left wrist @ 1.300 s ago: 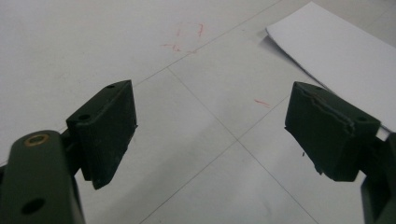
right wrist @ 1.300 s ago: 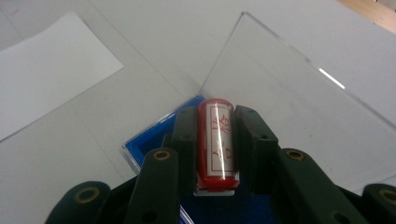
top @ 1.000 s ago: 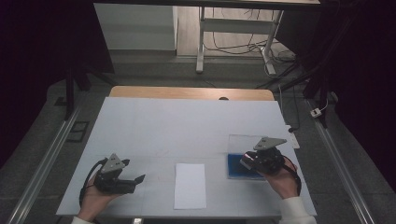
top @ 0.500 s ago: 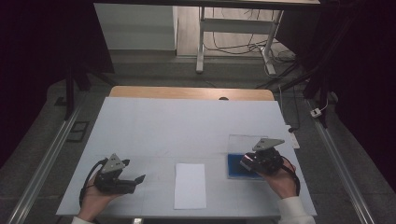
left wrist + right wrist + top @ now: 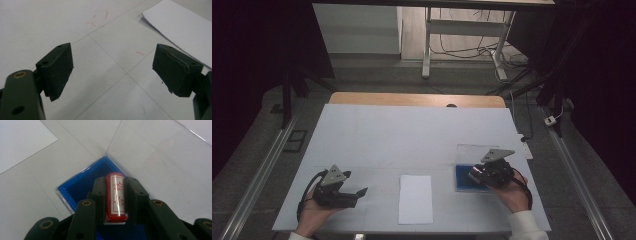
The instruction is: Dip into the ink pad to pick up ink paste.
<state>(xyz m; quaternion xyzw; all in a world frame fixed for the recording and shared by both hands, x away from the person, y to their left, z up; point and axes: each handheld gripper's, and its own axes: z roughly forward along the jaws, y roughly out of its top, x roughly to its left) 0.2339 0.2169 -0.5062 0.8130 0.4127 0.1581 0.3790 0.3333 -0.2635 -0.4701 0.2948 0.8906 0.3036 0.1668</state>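
Note:
My right gripper (image 5: 114,181) is shut on a red cylinder (image 5: 116,195) with a white label bearing red characters, and holds it over a blue tray (image 5: 72,192) with a clear open lid (image 5: 160,155). From above, the right gripper (image 5: 473,175) hovers at the blue tray (image 5: 462,180) at the table's right front. My left gripper (image 5: 112,65) stands open above the bare white table with nothing between its jaws; in the high view the left gripper (image 5: 359,192) rests at the left front, pointing right. A white sheet of paper (image 5: 415,198) lies between the two grippers.
The white table top (image 5: 412,135) spreads wide behind the grippers, with a wooden edge (image 5: 412,99) at the far side. Faint red marks (image 5: 98,17) show on the surface ahead of the left gripper. Metal stand legs and cables sit on the floor beyond.

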